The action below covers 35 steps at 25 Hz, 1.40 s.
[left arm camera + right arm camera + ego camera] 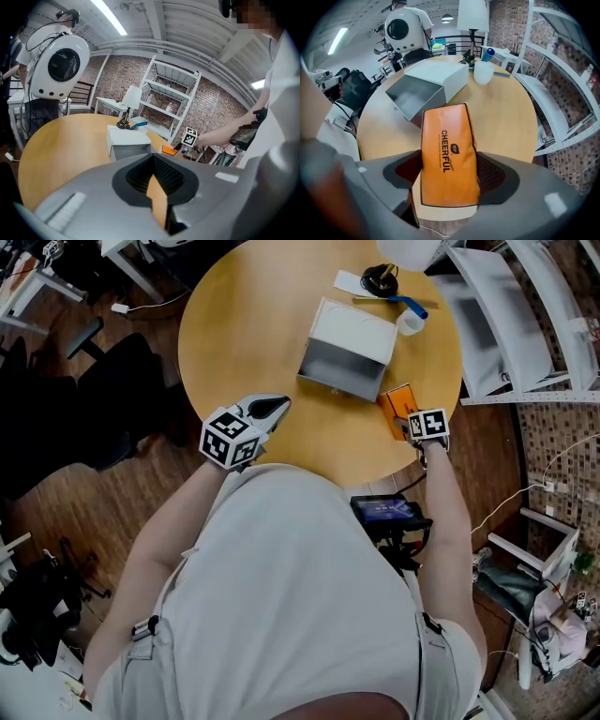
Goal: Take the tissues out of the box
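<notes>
Orange tissue pack (447, 159), white-and-grey box (347, 351)

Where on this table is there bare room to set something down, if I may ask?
The table is bare on its left, from the box out to the rim. Crowded: the far right, with lamp base, cup and paper, and the near right, around the orange pack.

The tissue pack (449, 157) is a soft orange packet edged with a thin black line, with "CHEERFUL" printed in black along its length. It lies flat on the desk (244, 334), outside the box (352, 329), just beside the box's near right corner as the head view shows it. One short end points toward the box. The box sits squarely on the desk, white on top and grey on the side facing the pack. That grey part may be a wall or a slid-out tray.
</notes>
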Each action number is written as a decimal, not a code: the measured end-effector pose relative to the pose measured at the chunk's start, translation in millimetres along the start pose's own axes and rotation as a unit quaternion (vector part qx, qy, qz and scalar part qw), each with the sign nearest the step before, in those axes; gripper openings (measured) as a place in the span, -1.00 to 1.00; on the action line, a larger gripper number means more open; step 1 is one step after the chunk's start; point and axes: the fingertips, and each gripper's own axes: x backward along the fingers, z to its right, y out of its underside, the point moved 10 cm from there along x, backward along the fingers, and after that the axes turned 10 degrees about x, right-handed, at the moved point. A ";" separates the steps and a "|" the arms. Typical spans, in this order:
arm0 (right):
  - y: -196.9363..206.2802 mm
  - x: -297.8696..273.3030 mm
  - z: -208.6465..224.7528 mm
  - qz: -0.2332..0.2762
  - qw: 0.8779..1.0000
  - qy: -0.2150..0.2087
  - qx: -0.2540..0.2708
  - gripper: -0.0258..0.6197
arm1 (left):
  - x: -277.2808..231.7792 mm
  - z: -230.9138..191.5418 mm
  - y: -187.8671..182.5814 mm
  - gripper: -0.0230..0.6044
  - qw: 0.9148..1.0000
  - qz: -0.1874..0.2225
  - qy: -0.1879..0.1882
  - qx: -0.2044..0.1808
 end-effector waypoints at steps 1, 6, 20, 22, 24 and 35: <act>-1.7 0.8 -2.2 0.004 1.000 0.003 0.003 0.20 | 0.0 0.0 -0.9 -0.93 1.000 0.001 0.001 0.000; -9.1 37.5 -5.6 0.063 0.997 0.047 -0.003 0.22 | 4.0 -3.4 -1.4 -0.93 1.000 0.006 0.001 0.002; -86.5 156.6 -117.0 0.447 0.877 -0.169 0.053 -0.92 | 0.1 -1.7 -29.8 -0.93 0.999 0.045 0.020 -0.018; -91.1 162.3 -128.4 0.462 0.864 -0.182 0.080 -0.92 | -1.2 -0.5 -32.9 -0.93 0.998 0.048 0.022 -0.020; -93.0 165.5 -133.3 0.472 0.857 -0.185 0.093 -0.92 | -2.9 1.2 -35.6 -0.93 0.998 0.050 0.026 -0.022; -97.2 166.1 -134.5 0.474 0.856 -0.181 0.101 -0.92 | -6.4 2.6 -45.5 -0.93 0.998 0.053 0.034 -0.029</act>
